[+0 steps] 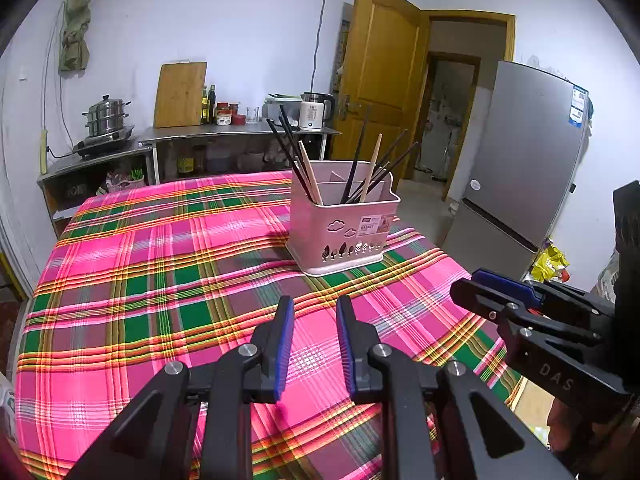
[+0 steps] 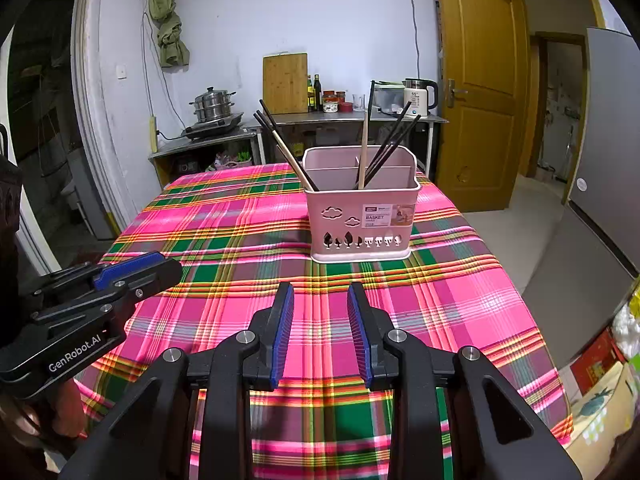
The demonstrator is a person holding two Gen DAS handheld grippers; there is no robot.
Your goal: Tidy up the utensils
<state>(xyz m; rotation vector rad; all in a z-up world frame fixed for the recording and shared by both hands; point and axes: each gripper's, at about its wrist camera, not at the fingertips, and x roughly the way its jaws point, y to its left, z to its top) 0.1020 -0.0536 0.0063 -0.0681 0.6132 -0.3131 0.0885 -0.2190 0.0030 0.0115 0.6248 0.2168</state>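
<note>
Chopsticks (image 2: 384,152), dark and pale, lean inside pink basket (image 2: 360,220).

White walls (image 1: 240,20), wooden door (image 1: 376,68), grey fridge (image 1: 528,152), steel counter (image 2: 344,120).

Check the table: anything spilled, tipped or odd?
Nothing spilled. The pink basket stands upright on the plaid tablecloth; chopsticks lean loosely in two compartments, wooden mixed with dark. Both grippers empty.
</note>
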